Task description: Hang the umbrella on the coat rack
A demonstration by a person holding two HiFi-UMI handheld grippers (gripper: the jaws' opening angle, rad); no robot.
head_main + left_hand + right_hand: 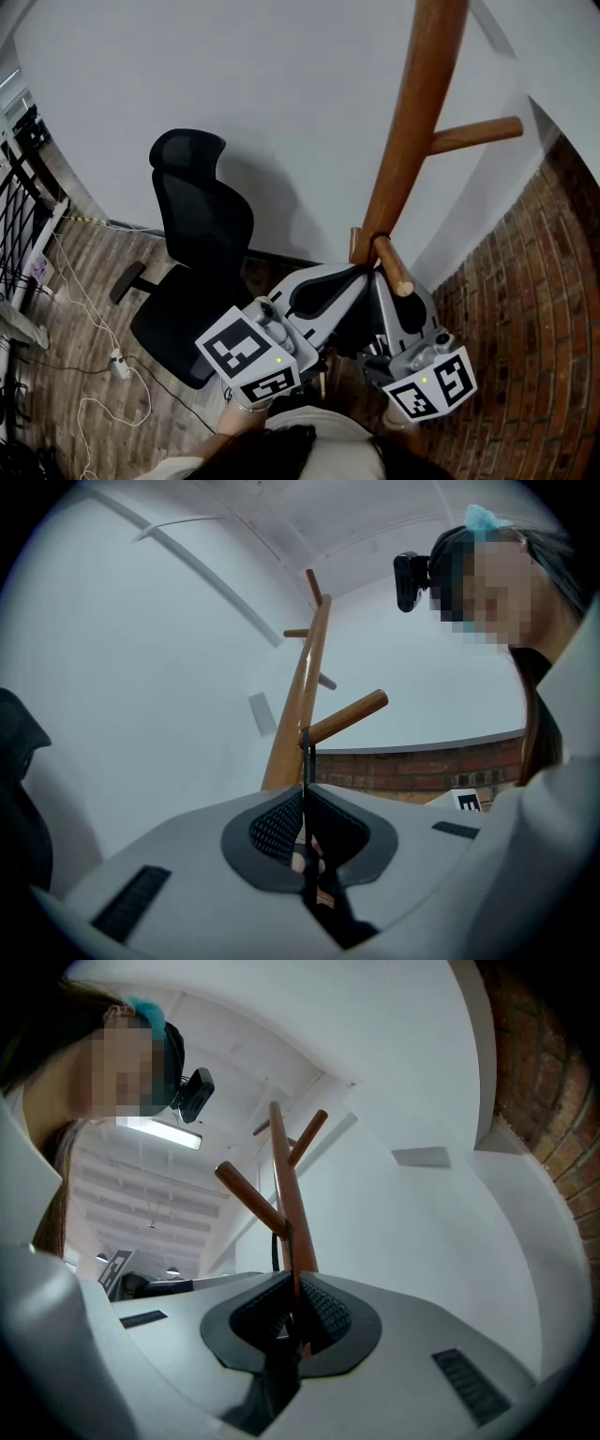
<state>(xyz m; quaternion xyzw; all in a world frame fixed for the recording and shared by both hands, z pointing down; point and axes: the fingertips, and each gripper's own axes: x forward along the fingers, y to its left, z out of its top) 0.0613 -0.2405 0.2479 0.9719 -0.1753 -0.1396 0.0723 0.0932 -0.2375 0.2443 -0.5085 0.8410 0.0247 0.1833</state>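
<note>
Left gripper view | left gripper [307, 803] pinching shut on umbrella strap [307, 761], looping over peg [349, 715] | right gripper [292, 1290] clamping closed, seemingly on same strap | hanging step nearly done | next: easing both jaws open.

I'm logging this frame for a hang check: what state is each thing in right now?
strap: looped over the lower peg, pulled taut.
left gripper: shut on the strap.
right gripper: shut, apparently on the strap too.
coat rack: standing, other visible pegs bare.
office chair: upright, unoccupied.
</note>
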